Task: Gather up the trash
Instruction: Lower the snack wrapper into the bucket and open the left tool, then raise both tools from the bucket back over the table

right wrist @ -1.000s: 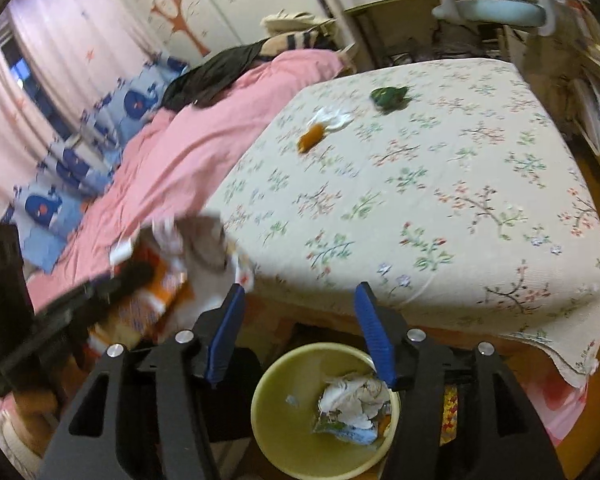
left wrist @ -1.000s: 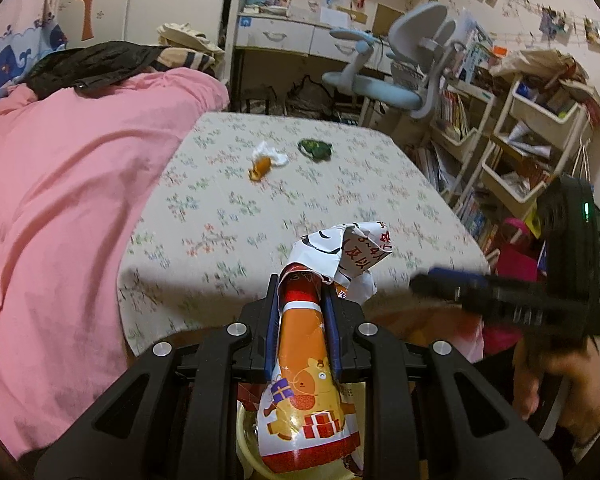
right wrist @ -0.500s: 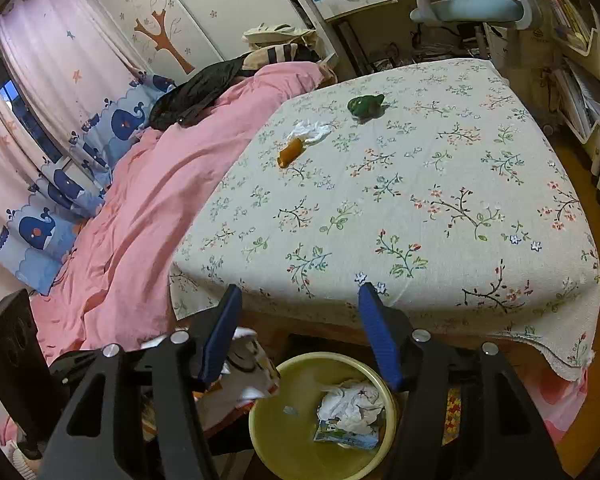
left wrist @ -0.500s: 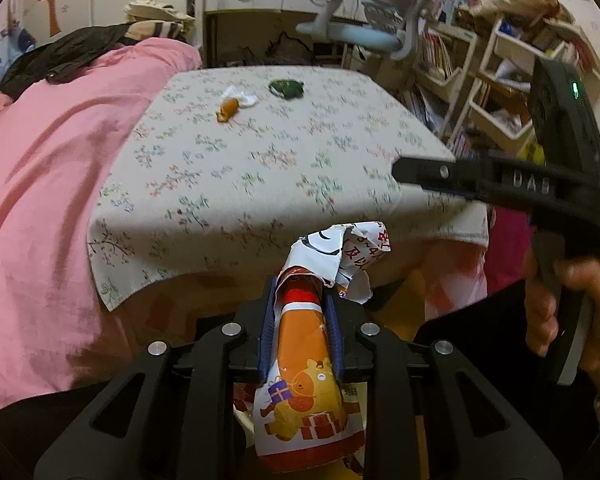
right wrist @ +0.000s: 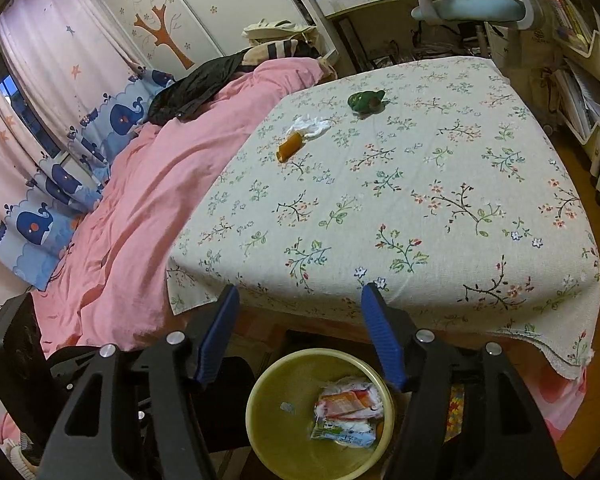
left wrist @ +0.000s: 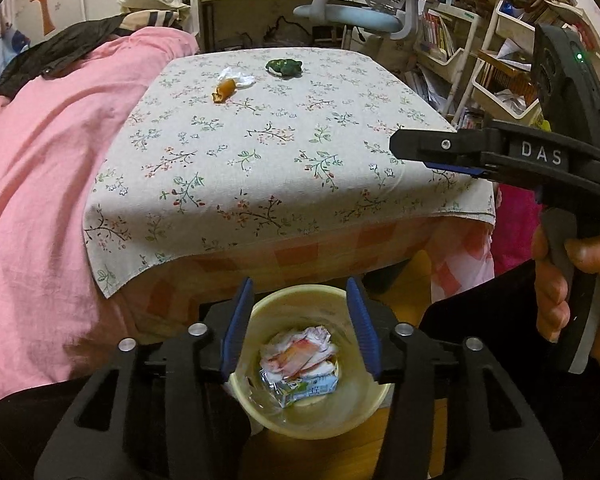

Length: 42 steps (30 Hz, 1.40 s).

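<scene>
A yellow bin [left wrist: 288, 306] stands on the floor below the table's near edge. In it lies a crumpled orange-and-white snack wrapper [left wrist: 300, 354] on top of other packets. My left gripper [left wrist: 300, 322] hangs right over the bin, its jaws opening, with nothing between them. My right gripper [right wrist: 300, 320] hovers above the same bin [right wrist: 278, 384], its jaws opening too and holding nothing. It also shows in the left wrist view as the right gripper [left wrist: 420, 152], held by a hand [left wrist: 560, 292]. Far off on the floral tablecloth lie an orange scrap [right wrist: 290, 146], a white tissue [right wrist: 310, 126] and a green wrapper [right wrist: 366, 101].
The table with the floral tablecloth [right wrist: 420, 200] fills the middle. A pink blanket [right wrist: 148, 184] borders it on the left. A desk chair [left wrist: 360, 16] and cluttered shelves [left wrist: 500, 72] stand at the back and the right.
My left gripper sank over the bin and let go of the snack wrapper, which now lies in the bin. The right gripper stayed put and its jaws spread a little.
</scene>
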Tool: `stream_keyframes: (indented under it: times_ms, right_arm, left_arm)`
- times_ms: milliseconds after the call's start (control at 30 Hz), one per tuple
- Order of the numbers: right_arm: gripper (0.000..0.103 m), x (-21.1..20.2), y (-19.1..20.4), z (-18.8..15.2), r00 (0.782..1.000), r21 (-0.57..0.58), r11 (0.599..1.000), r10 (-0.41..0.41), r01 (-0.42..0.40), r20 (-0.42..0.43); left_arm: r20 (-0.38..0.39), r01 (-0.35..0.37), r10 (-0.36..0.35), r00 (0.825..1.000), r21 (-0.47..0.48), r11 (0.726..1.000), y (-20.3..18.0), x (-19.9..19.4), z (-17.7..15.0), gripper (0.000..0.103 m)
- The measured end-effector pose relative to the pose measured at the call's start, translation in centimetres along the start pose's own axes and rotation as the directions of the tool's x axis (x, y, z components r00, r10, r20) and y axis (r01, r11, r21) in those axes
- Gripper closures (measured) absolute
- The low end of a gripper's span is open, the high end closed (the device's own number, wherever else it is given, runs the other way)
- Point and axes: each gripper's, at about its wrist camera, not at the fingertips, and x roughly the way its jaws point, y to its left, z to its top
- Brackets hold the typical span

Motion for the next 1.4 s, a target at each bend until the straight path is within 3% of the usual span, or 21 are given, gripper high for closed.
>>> stream_keyframes:
  times_ms: [233,700,1033,1400]
  right_arm:
    - [0.040,0.1,0.0,-0.1,1.000,-0.002,1.000,-0.002,0.002,-0.002]
    - [0.035,0.3,-0.1,-0.2,1.000,-0.004,1.000,-0.013,0.013,0.001]
    - [0.027,-0.1,0.3,0.2,0.998,-0.018,0.998,-0.051,0.052,0.048]
    - [0.018,-0.3,1.2,1.2,0.986,-0.070,0.989,-0.119,0.128,0.116]
  left_arm:
    - [0.027,-0.024,0.024,0.999,-0.008,1.000,0.3,-0.3,0.2,0.048]
    - [0.115,-0.139,0.147,0.982,-0.072,0.988,1.6,-1.6,0.8,0.021]
    - [0.164,-0.187,0.213,0.963,-0.157,0.970,3.3,-2.4,1.2,0.013]
    - [0.212,-0.197,0.239,0.948,-0.201,0.960,4.9,-2.9,4.1,0.008]
